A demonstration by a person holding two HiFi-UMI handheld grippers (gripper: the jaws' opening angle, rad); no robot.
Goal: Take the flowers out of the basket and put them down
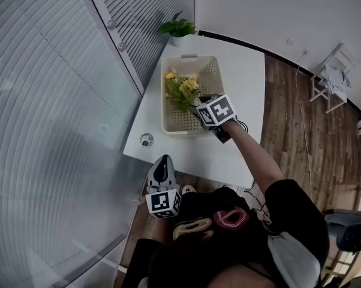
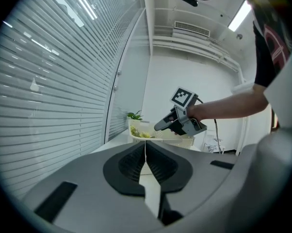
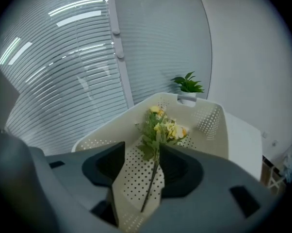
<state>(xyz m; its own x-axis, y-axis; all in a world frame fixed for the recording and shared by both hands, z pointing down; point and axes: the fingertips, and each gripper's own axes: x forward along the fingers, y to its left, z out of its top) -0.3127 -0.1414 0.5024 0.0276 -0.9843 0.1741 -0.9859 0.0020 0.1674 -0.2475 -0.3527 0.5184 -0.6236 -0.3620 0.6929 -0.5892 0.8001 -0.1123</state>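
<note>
A bunch of yellow flowers (image 1: 181,89) with green leaves lies in the cream perforated basket (image 1: 189,57) on the white table (image 1: 243,77). My right gripper (image 1: 198,108) reaches into the basket's near end. In the right gripper view the flowers (image 3: 161,125) lie ahead, and their thin stem runs back between the wide-apart jaws of the right gripper (image 3: 142,168) over the basket (image 3: 219,125) floor; the pads do not press it. My left gripper (image 1: 162,168) hangs off the table's near edge, shut and empty (image 2: 146,152).
A small potted plant (image 1: 177,27) stands at the table's far end behind the basket. A little round object (image 1: 146,140) sits near the table's front left corner. Slatted blinds run along the left. A white chair (image 1: 331,77) stands on the wooden floor at right.
</note>
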